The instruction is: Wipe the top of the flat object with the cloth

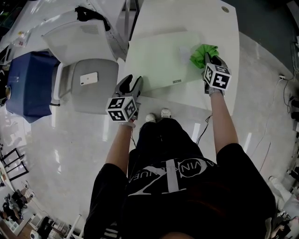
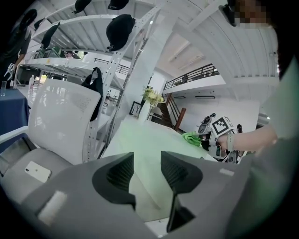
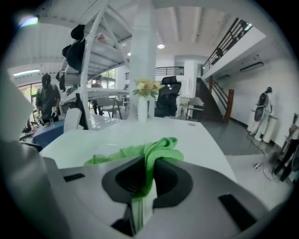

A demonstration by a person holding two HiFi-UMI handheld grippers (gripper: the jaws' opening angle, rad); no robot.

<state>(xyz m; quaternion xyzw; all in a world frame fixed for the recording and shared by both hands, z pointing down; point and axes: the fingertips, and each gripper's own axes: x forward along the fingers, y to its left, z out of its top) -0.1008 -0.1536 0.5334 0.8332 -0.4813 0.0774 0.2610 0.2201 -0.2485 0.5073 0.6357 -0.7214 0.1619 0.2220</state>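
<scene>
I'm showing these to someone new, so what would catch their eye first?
The bright green cloth, pinched in the right gripper at the far right corner of the pale green flat board on the white table. Next, the left gripper, open and empty by the board's near left corner.

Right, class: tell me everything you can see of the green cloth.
The cloth is bright green, soft and fleecy-looking, like microfibre. It is bunched into folds, not spread flat. The right claw is shut on it, with one fold pinched between the jaws. The rest lies at the right edge of the pale green board.
</scene>
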